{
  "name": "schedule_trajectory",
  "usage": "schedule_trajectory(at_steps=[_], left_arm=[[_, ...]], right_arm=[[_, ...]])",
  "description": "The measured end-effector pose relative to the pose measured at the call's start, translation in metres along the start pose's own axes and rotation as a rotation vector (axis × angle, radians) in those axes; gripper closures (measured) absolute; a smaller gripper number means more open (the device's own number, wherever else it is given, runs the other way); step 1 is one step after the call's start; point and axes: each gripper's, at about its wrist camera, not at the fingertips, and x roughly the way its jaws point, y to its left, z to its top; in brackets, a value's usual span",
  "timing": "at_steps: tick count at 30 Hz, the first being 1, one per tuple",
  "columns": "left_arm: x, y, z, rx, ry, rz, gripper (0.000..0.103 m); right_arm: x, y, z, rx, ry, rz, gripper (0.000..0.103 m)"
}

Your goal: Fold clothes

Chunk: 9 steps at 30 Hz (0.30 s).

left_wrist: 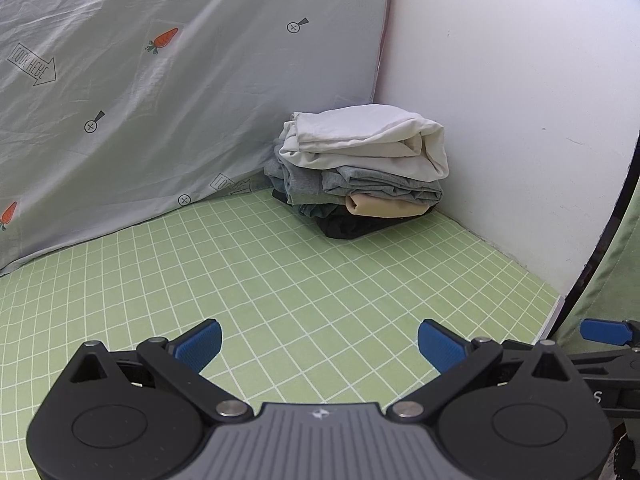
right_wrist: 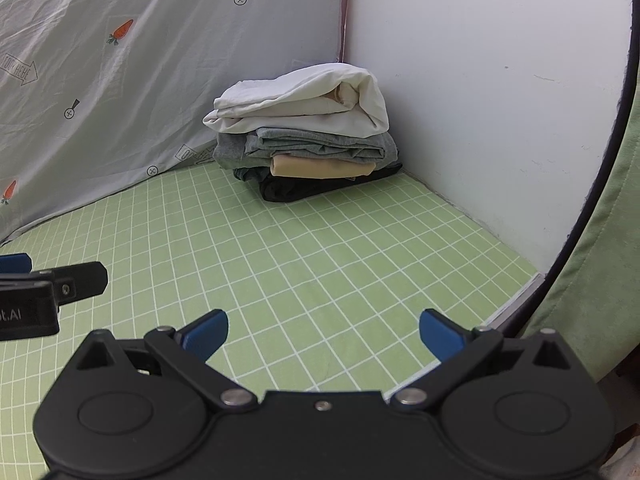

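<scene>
Both the left hand-held gripper [left_wrist: 319, 346] and right hand-held gripper [right_wrist: 323, 336] gape wide, empty. The stack of folded clothes [left_wrist: 360, 170] sits in the bed's far corner; soft, light, floppy, best pinched at a folded edge.

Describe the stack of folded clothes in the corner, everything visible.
The stack of folded clothes sits on the green checked sheet in the corner, backed by the white wall and the printed grey sheet. Top to bottom: a bulky white piece, grey layers, a beige one, black at the base. Soft fabric, folds loose and uneven. Neither claw touches it.
</scene>
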Motion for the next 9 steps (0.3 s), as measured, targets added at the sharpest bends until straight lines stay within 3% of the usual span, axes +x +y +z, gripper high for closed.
schedule_trajectory(at_steps=[9], left_arm=[[0.0022, 0.0031, 0.0048, 0.003, -0.008, 0.009, 0.0]], right_arm=[[0.003, 0.0012, 0.0026, 0.002, -0.008, -0.001, 0.0]])
